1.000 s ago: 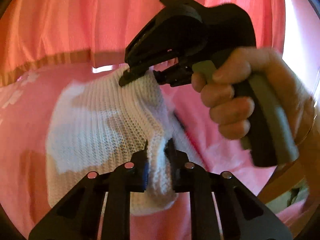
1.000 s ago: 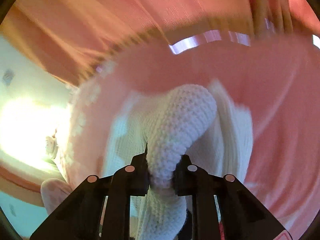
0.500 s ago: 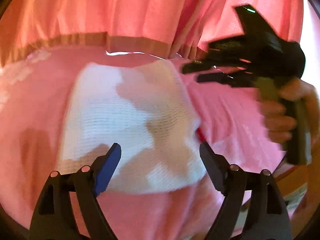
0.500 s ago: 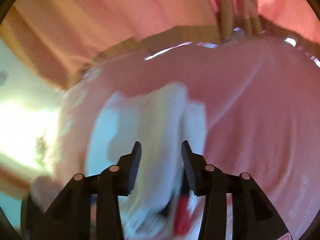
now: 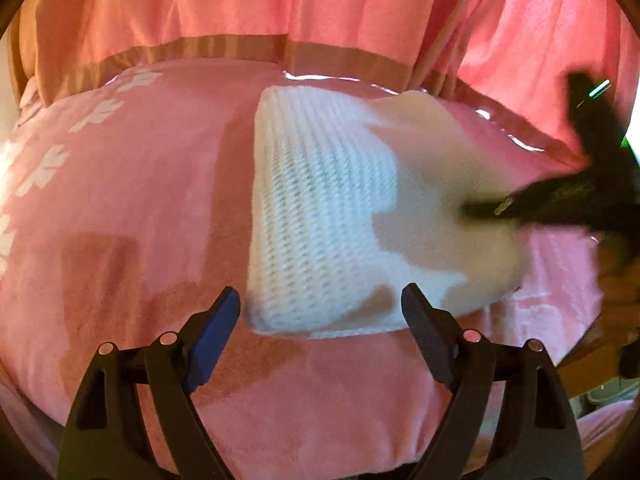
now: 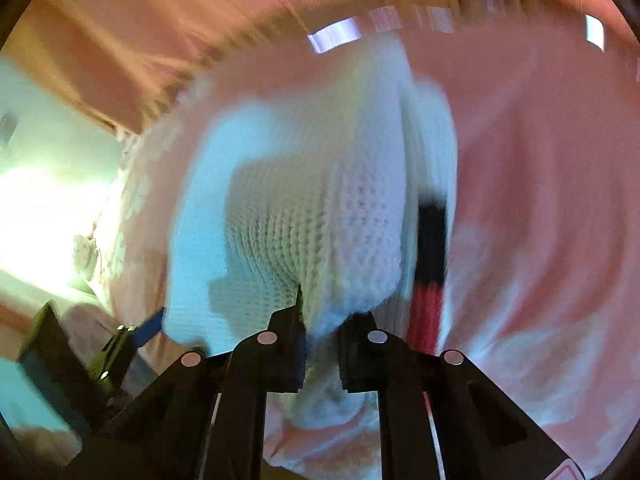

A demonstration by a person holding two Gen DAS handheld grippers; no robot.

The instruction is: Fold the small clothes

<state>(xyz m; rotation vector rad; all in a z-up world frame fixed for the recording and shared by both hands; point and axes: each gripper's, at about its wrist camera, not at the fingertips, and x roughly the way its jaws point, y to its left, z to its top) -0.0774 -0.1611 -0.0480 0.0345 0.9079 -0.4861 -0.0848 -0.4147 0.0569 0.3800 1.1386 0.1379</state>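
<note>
A white knit garment [image 5: 320,200] lies folded on the pink cloth [image 5: 132,208]. My left gripper [image 5: 320,296] stands open just above its near edge, pads apart and touching nothing. At the right of the left wrist view, my right gripper [image 5: 484,210] is blurred, with its tip at the garment's right side. In the right wrist view the right gripper [image 6: 328,312] is closing, its pads pinching a bulge of the white knit garment [image 6: 320,208]. A red and black stripe [image 6: 430,264] shows on a layer beneath. The left gripper's blue pad [image 6: 150,330] shows at lower left.
The pink cloth [image 6: 540,200] with pale flower prints covers the whole surface. Behind its far edge hangs a pink curtain [image 5: 280,4] with a tan band. A hand [image 5: 616,276] is at the right edge, a bright window area [image 6: 36,216] at the left.
My left gripper let go of the knit, opened wide and drew back. My right gripper opened, moved to the garment's right side and closed on the knit again. The garment now lies flat.
</note>
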